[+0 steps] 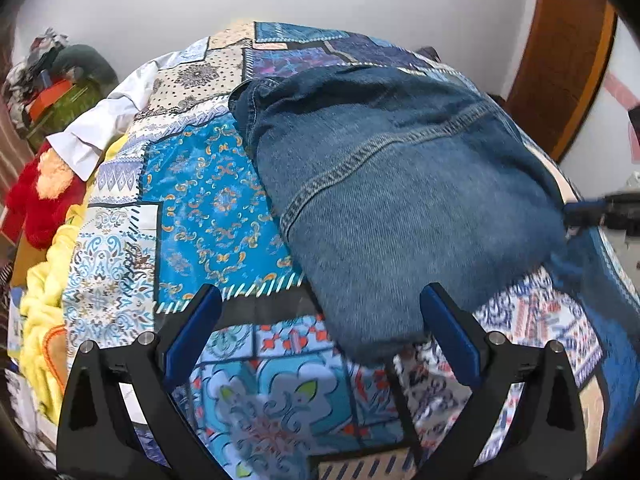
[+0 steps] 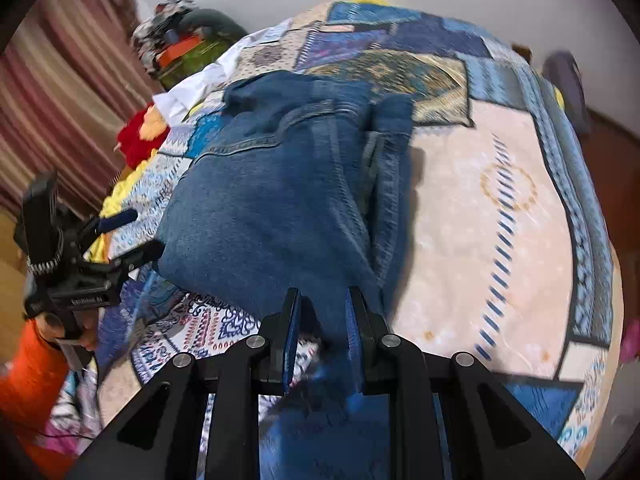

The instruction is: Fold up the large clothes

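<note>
A pair of blue jeans (image 1: pixel 392 184) lies folded on a patchwork bedspread (image 1: pixel 208 200); it also shows in the right wrist view (image 2: pixel 272 200). My left gripper (image 1: pixel 320 300) is open and empty, just above the near folded end of the jeans. My right gripper (image 2: pixel 322 304) is shut on the near edge of the jeans, with denim pinched between its blue pads (image 2: pixel 290 340). It shows in the left wrist view (image 1: pixel 596 210) at the jeans' right edge. The left gripper appears in the right wrist view (image 2: pixel 132 236), open beside the jeans' left side.
White cloth (image 1: pixel 96 136), a red and orange fluffy item (image 1: pixel 40 196) and yellow fabric (image 1: pixel 44 304) lie along the bed's left side. A pile of clutter (image 1: pixel 56 80) stands beyond them. A wooden door (image 1: pixel 560 56) is at the right. A striped curtain (image 2: pixel 60 92) hangs at the left.
</note>
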A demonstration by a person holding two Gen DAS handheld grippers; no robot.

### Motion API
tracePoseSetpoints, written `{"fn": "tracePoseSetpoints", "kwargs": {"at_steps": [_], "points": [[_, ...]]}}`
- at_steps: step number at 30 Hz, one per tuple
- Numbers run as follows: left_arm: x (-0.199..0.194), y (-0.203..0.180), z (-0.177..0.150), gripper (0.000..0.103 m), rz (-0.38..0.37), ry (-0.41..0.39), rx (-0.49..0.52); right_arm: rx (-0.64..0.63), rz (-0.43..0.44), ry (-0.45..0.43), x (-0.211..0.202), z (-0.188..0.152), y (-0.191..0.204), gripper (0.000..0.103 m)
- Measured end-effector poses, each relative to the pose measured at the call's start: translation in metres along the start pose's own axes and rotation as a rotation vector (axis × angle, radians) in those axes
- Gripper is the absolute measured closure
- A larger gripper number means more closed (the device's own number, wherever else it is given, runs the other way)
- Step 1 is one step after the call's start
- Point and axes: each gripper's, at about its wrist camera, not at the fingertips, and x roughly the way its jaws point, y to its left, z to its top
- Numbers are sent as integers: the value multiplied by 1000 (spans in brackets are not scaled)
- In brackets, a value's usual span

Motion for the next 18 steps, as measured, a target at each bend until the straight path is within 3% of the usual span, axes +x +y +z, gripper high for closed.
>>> {"fn": "tracePoseSetpoints", "kwargs": {"at_steps": [2,8,13,18], "points": [[-4,6,2,2,18,2,6,32,-72,-8,-12,4,-6,85],[-15,37,38,2,75,-31,-12,14,-123,-59,-33,34,-3,85],[-3,61,83,2,69,-68,-71,-69,-111,-83,-21,74,22,85],[40,69,120,2,53,-33,-83,-181,-70,-46,14,117,50,85]]}}
